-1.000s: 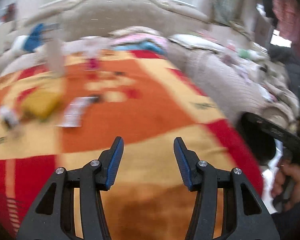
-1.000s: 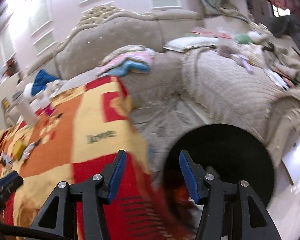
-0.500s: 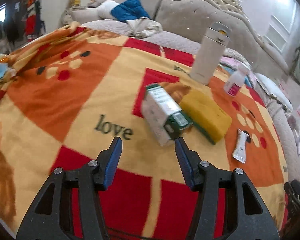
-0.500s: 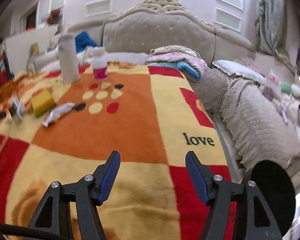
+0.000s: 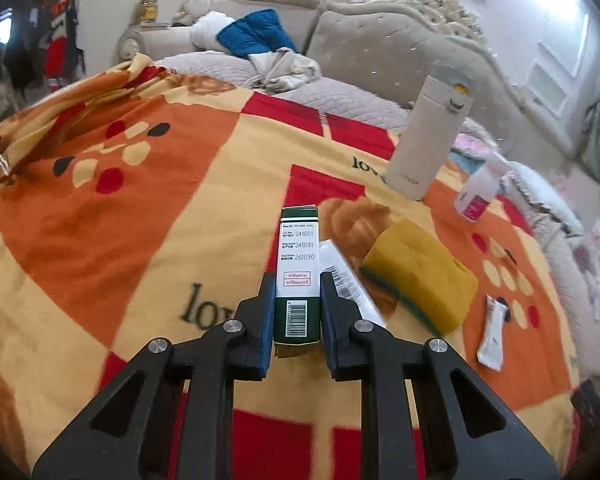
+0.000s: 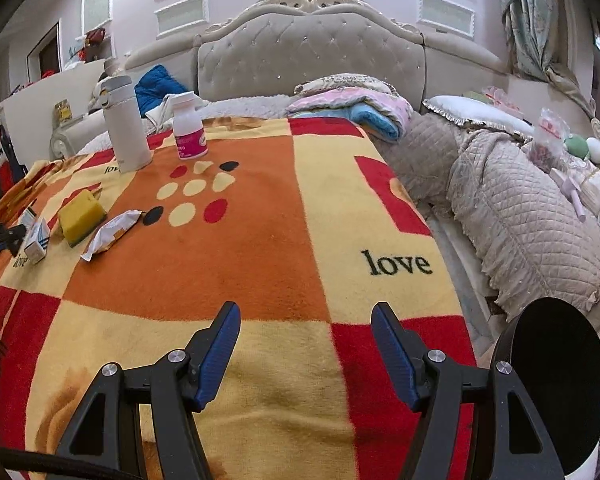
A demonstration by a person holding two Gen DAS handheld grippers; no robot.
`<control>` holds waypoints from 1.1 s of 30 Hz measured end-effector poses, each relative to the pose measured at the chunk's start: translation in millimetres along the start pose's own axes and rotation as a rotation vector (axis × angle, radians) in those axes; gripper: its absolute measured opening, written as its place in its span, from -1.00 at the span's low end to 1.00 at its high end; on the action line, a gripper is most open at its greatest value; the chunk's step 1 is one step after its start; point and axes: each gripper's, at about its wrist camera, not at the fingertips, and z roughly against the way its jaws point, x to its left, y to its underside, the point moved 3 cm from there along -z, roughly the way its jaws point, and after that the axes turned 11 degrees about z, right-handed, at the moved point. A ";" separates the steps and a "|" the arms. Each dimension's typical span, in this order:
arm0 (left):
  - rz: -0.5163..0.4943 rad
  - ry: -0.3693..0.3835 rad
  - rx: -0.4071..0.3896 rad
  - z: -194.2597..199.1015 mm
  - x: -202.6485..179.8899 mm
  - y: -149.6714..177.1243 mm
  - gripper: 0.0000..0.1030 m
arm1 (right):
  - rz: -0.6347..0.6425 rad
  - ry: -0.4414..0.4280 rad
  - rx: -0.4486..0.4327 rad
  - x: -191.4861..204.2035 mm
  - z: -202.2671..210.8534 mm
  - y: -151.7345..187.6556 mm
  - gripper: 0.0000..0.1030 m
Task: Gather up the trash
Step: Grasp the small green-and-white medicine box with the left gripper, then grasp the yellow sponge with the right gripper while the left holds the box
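My left gripper [image 5: 297,284] is closing its jaws, and the pads press both sides of a green and white carton [image 5: 298,240] that lies on the red, orange and yellow blanket [image 5: 160,208]. The right wrist view shows that carton [image 6: 36,240] at the far left with the left gripper [image 6: 0,236] on it. A crumpled white wrapper [image 5: 492,332] [image 6: 112,234] lies to the right, beyond a yellow sponge [image 5: 420,276] [image 6: 82,212]. My right gripper [image 6: 306,312] hangs open over the blanket's near edge with nothing between its fingers.
A white flask [image 6: 124,124] and a white pill bottle with a pink label [image 6: 188,128] stand at the blanket's far side. A round black bin [image 6: 556,388] sits low at the right, beside the bed. Folded bedding and a quilted grey cover fill the right side.
The left gripper swung across the blanket to the carton and shut on it. The right gripper turned from the black bin toward the blanket and its jaws spread wider.
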 end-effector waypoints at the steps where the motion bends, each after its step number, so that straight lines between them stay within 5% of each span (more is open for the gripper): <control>1: 0.012 0.011 0.008 2.6 8.3 -0.1 -0.65 | 0.004 0.001 0.002 0.8 -0.3 0.0 0.27; 11: 0.046 0.102 0.048 20.5 26.8 15.6 -0.65 | -0.001 0.002 -0.007 1.7 2.1 0.0 0.27; 15: 0.030 0.082 0.028 38.9 27.5 32.3 -0.65 | 0.015 -0.005 -0.040 13.1 9.2 -7.6 0.27; 23: -0.057 -0.026 0.035 35.3 35.5 52.4 -0.65 | 0.206 -0.362 -0.131 139.4 9.1 -85.6 0.28; 26: -0.075 -0.021 0.036 34.2 32.9 55.3 -0.65 | 0.305 -0.492 -0.094 187.4 -15.0 -114.0 0.47; 33: -0.076 0.004 0.052 31.3 31.5 54.4 -0.65 | 0.499 -0.449 0.043 246.9 -96.2 -143.0 0.56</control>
